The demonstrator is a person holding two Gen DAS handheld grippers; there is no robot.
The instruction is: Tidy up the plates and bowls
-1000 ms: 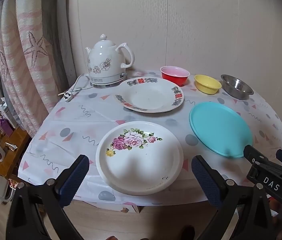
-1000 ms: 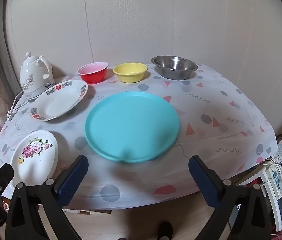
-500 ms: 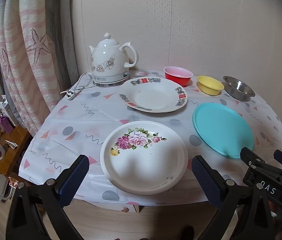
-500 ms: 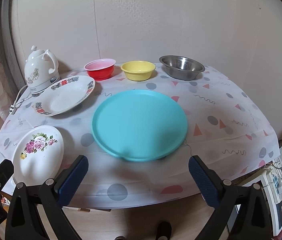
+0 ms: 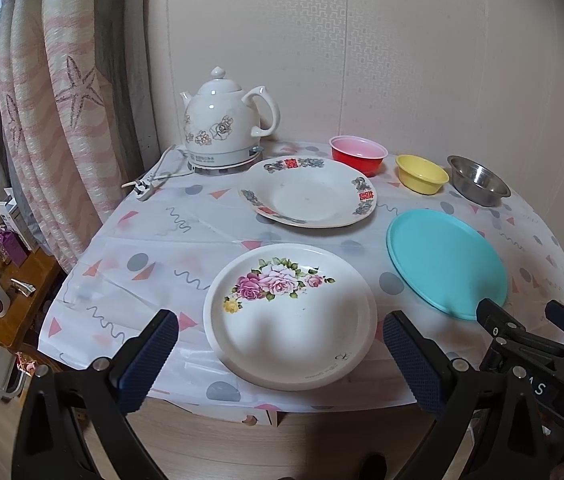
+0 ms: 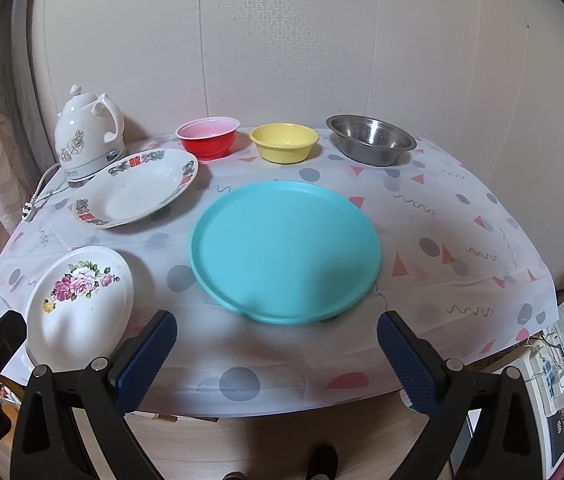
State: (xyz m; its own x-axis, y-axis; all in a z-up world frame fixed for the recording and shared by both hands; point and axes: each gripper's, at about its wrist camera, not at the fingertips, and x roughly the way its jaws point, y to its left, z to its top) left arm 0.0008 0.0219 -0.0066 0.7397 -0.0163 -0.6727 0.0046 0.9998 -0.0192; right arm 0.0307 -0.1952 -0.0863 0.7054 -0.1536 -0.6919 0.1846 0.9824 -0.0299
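From the left wrist view, the left hand-held gripper has its jaws wide apart and holds nothing. It hangs before the near edge of the surface, in front of the rose plate. Behind this plate lies the patterned plate, and the teal plate is to the right.

From the right wrist view, the right hand-held gripper is also spread apart and empty, facing the teal plate. The red bowl, yellow bowl and steel bowl stand in a row near the wall.
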